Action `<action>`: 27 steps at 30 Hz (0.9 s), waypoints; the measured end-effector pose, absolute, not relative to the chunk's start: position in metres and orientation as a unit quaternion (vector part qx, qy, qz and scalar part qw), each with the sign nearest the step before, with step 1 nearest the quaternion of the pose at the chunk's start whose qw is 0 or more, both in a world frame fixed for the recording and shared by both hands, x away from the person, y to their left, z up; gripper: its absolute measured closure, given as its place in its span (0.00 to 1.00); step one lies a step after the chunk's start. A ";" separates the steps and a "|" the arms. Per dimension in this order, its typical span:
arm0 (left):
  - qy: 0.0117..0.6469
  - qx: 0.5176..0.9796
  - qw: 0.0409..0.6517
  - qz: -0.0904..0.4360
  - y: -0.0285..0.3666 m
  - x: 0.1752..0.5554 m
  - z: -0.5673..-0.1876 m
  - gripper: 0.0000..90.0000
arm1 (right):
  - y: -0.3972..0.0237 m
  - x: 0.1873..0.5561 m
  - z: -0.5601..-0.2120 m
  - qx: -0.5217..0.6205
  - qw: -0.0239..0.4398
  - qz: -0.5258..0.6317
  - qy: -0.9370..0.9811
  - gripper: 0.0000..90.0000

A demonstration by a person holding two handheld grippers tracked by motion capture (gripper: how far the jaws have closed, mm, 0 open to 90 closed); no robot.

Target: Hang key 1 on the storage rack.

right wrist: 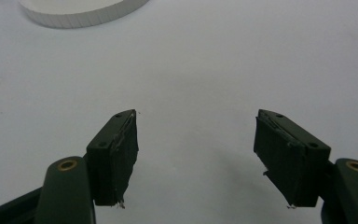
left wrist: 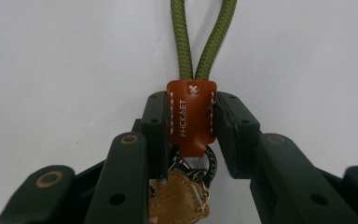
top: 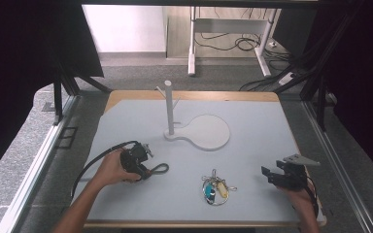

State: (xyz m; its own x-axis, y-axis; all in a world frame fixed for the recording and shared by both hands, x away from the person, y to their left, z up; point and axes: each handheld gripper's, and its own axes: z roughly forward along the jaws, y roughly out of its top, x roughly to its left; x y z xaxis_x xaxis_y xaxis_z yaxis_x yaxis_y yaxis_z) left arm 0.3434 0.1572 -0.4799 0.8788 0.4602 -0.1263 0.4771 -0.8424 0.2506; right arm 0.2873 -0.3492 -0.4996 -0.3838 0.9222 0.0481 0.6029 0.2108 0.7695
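A: What's the left tool (top: pixel 145 167) doing?

B: It's down at the near left of the desk (top: pixel 252 121), held in the person's left hand (top: pixel 110 170). In the left gripper view its two black jaws are pressed against the sides of a brown leather tab (left wrist: pixel 192 116), so it's clamped on that tab.

A: What does the tab belong to?

B: A lanyard keychain. An olive-green cord loop (left wrist: pixel 200 37) runs out of the top of the tab and lies on the desk beyond the jaws. Below the tab there's a dark metal ring (left wrist: pixel 210 161) and a brass-coloured key (left wrist: pixel 177 200), tucked between the tool's arms. From the high view the loop (top: pixel 159 169) sticks out to the right of the tool.

A: And the right tool (top: pixel 271 175)?

B: Near right of the desk, in the person's right hand (top: pixel 303 196). Its jaws stand wide apart with only bare desk surface between them, as the right gripper view shows.

A: Anything else on the desk?

B: A bunch of keys on rings (top: pixel 215 189) lies between the two tools, nearer the front edge, apart from both. Farther back, about the middle, stands a white stand (top: pixel 169 104), an upright post with short pegs on a flat round base (top: pixel 209 132). An edge of that base (right wrist: pixel 84 11) shows at the top of the right gripper view.
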 end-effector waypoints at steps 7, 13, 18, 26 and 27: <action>0.252 0.952 0.172 -0.024 0.172 0.343 -0.449 0.74 | -0.350 0.287 -0.499 0.512 0.219 0.367 0.746 0.35; 0.260 0.948 0.184 -0.013 0.182 0.346 -0.432 0.74 | -0.349 0.286 -0.498 0.511 0.220 0.367 0.746 0.35; 0.263 0.945 0.192 -0.012 0.187 0.349 -0.421 0.74 | -0.348 0.287 -0.499 0.510 0.220 0.365 0.747 0.35; 0.258 0.946 0.196 0.000 0.185 0.354 -0.399 0.74 | -0.349 0.286 -0.497 0.511 0.225 0.367 0.744 0.35; 0.258 0.945 0.201 0.002 0.184 0.356 -0.394 0.74 | -0.349 0.286 -0.497 0.511 0.225 0.367 0.744 0.35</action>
